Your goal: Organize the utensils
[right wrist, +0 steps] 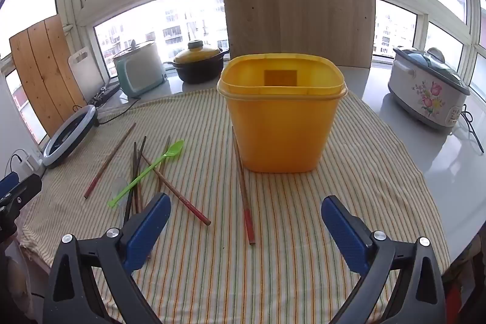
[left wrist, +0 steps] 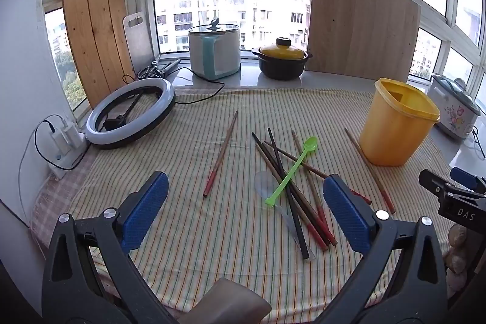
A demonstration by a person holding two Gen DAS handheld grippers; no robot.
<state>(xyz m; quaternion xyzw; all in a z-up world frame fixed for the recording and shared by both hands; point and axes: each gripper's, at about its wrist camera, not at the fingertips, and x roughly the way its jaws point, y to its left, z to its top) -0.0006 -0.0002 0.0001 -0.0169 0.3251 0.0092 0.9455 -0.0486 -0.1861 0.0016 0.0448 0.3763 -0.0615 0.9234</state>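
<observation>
Now both the left gripper (left wrist: 244, 208) and right gripper (right wrist: 246, 220) hang released above scattered chopsticks (left wrist: 291, 187)

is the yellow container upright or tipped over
Upright: the yellow container stands on its base on the striped cloth, open mouth facing up.

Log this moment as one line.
left gripper: open, empty | right gripper: open, empty | chopsticks, green spoon: on cloth | yellow bin: upright

Striped woven cloth (right wrist: 273, 278), matt. Yellow container (right wrist: 281, 123): smooth plastic. Green spoon (left wrist: 291, 169): glossy plastic. Chopsticks (left wrist: 220, 155): wood, red-lacquered ends. Gripper pads (left wrist: 142, 211): textured blue.
</observation>
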